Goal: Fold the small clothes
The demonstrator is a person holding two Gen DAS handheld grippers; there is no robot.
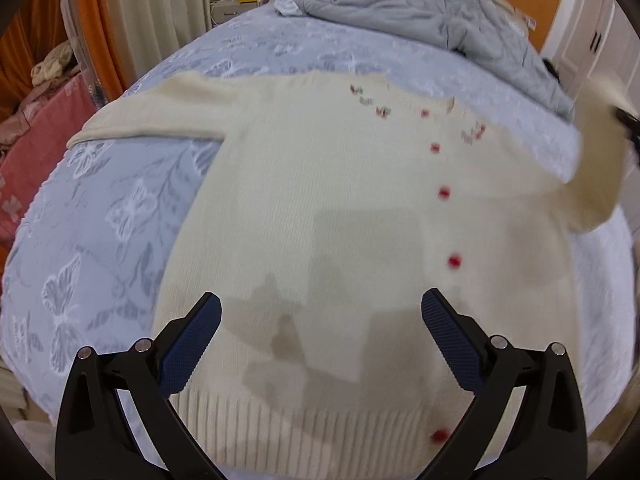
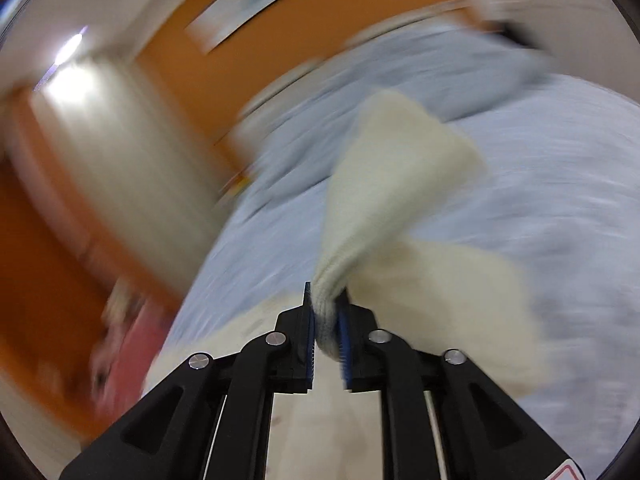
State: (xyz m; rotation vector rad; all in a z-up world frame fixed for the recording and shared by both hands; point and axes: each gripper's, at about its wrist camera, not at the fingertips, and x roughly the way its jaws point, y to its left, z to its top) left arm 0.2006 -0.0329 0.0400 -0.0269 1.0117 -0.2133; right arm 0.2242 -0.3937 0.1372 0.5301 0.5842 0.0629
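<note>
Your right hand-held gripper is clamped on the cuff of the sleeve, and that sleeve runs up and away from the pads toward the upper middle of the right wrist frame, lifted clear of the bed. Everything here is smeared with motion blur, so I can't tell how much knit sits between the pads.

Your left hand-held gripper hangs wide apart and empty, low in its frame, over the hem end of the cardigan. The cardigan lies flat on the bed, buttons up, its long axis running from the hem at the bottom of the frame to the collar at upper right. The other sleeve stretches out to the upper left, lying flat.

The lifted sleeve shows at the right edge of the left wrist frame, so, as I judge it, the fold goes leftward across the button line. The right hand has the sleeve; the left is nearer the body to pin it.
</note>
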